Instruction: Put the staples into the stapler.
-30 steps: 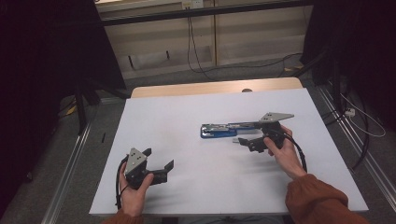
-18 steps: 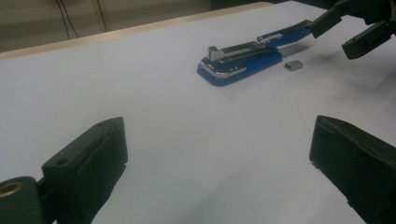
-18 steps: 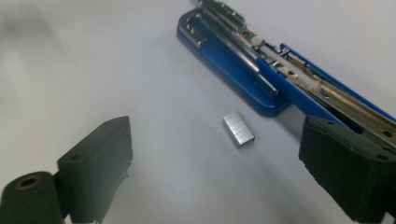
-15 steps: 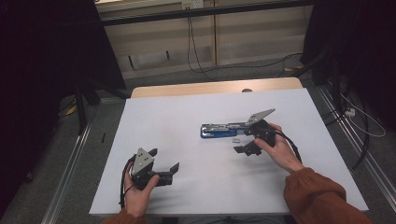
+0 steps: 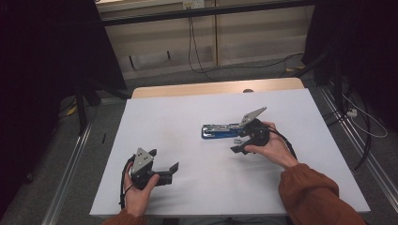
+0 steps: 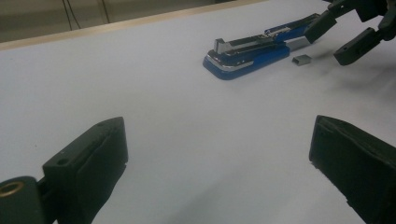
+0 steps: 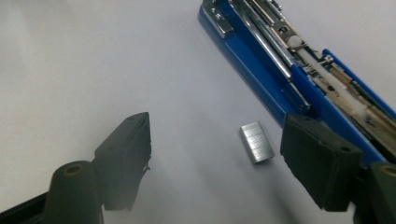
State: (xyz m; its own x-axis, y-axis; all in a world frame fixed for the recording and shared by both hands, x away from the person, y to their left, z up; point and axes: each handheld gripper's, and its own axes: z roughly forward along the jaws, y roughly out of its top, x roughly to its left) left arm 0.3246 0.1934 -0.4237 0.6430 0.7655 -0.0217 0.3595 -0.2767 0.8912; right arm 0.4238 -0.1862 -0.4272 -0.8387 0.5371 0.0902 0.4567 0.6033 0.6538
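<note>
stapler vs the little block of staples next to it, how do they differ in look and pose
The stapler is long, blue with metal inner parts, and lies opened out flat; the block of staples is a short, plain silver-grey bar. The stapler's open channel shows a spring rod and rail; the block of staples is one ribbed piece. The stapler runs beyond the right hand-held gripper, while the block of staples lies between its open jaws, untouched. Both rest on the white table.

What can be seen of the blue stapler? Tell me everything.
The blue stapler lies flat on the white table, opened out lengthwise so its silvery metal staple channel and white pusher face up. A small block of staples lies loose beside it, apart. The right hand-held gripper hovers close by it, jaws apart, not gripping it.
</note>
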